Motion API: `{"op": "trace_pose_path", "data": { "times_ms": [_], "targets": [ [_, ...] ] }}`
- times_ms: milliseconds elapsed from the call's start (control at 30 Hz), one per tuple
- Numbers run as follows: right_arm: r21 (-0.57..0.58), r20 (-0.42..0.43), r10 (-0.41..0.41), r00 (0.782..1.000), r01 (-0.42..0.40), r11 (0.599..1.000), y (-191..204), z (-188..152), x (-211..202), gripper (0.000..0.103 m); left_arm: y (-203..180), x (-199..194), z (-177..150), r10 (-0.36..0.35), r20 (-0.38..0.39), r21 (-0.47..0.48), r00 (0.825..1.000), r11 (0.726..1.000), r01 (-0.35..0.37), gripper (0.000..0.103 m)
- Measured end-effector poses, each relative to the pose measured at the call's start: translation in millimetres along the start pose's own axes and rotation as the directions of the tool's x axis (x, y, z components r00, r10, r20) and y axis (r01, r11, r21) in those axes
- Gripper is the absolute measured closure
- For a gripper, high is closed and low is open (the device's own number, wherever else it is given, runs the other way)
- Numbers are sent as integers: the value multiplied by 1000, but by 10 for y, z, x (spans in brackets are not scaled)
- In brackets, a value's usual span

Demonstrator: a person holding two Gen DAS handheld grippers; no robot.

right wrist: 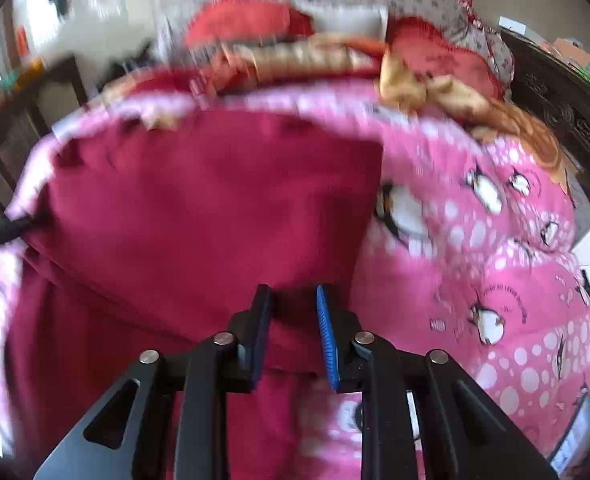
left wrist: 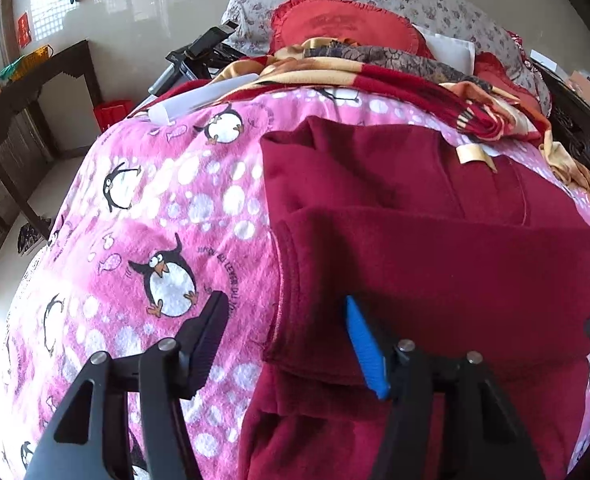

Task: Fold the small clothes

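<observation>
Left wrist: left gripper (left wrist: 285, 334) jaws wide apart, empty, straddling the hemmed left edge of the maroon fleece garment (left wrist: 435, 248), part-folded on the penguin blanket (left wrist: 155, 208). Right wrist, blurred: right gripper (right wrist: 293, 322) part-open, cloth between the fingers, grip unclear. Looks soft, light, droopy; pinch hems or corners.

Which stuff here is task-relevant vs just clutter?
Job:
- dark red garment, partly folded
- left gripper, jaws open
- right gripper, jaws open

Lying about:
- penguin blanket
- red pillow
- patterned blanket
- dark wooden desk
</observation>
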State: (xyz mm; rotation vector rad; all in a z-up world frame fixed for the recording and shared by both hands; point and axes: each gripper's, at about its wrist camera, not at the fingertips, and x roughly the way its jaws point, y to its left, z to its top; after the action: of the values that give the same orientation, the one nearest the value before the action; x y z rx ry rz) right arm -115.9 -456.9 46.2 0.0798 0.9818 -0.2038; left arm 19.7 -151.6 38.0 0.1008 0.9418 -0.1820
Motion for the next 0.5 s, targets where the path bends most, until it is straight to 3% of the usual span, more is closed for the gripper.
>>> {"op": "trace_pose_path", "data": {
  "times_ms": [133,300,500],
  "targets": [
    [16,16,7,1000,-7,1000,-3,72,-151,100,7,-60,26,-1,7,12,1000,1000,1,40],
    [40,117,34,993,-39,998,19,164,-407,98,24,-161,80,4,46,5,999,1000,-4,40],
    [79,122,31,992,-41,996,9,391,-222,98,15,-27,131,10,26,-5,1000,1000,-10,40]
  ]
}}
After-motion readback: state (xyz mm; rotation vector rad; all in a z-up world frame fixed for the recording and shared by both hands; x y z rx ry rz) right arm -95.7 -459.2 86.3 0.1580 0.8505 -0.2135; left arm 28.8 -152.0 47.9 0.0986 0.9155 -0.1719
